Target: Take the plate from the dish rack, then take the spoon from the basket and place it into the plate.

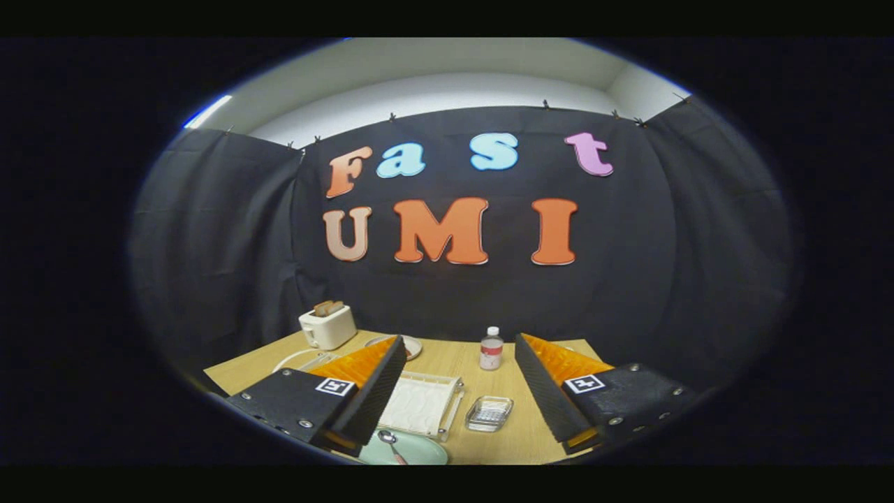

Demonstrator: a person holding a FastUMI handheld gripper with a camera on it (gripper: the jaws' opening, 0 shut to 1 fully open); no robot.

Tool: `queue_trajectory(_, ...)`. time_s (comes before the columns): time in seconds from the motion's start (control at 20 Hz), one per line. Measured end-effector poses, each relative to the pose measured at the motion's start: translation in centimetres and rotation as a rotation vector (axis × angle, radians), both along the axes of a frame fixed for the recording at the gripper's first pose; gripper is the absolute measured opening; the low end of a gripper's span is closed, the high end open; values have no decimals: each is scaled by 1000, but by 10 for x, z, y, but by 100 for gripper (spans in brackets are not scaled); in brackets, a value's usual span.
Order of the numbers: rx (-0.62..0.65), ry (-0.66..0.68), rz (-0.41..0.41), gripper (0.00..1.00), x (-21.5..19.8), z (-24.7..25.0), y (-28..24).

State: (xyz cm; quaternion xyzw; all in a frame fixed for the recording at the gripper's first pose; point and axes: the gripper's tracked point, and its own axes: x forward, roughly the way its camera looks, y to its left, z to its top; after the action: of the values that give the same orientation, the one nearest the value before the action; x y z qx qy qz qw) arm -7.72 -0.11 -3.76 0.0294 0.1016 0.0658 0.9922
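The gripper (pixel 461 377) is hovering above a wooden counter (pixel 517 433) with its fingers (pixel 380 391) standing wide apart and gripping nothing. The pale green plate (pixel 419 450) is lying flat on the counter at the near edge, low in the gap between the fingers and closer to the left one, whose base is covering part of its rim. The spoon (pixel 391 443) is resting in the plate, bowl pointing away and handle running back toward the viewer; it is touching neither finger.

Just beyond the plate, between the fingers, a white ridged dish rack (pixel 422 405) is sitting flat on the counter. Beside it to the right, a small clear glass dish (pixel 489 412) is standing, apart from the right finger. Farther on, near the tip of the right finger, a small bottle (pixel 492 349) with a white cap is standing upright. Beyond the left fingertip, another plate (pixel 412 344) is partly showing, and to the left of it a cream toaster (pixel 327 325) is holding slices of toast (pixel 328 307) in its slots. A white rounded thing (pixel 297 360) is peeking out just left of the left finger; what it is cannot be told
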Motion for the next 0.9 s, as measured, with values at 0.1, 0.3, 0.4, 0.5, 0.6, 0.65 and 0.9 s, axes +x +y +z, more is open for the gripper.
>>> queue_trajectory(0.1,14,-26,-30,95,3,11,-6)
queue_trajectory(0.3,28,-66,-79,97,7,28,-21)
queue_trajectory(0.4,35,-91,-99,97,6,37,-27)
queue_trajectory(0.5,39,-118,-103,97,5,43,-29)
queue_trajectory(0.6,29,-138,-114,97,4,47,-33)
queue_trajectory(0.65,23,-144,-123,97,3,48,-35)
queue_trajectory(0.9,23,-169,-150,97,6,51,-43)
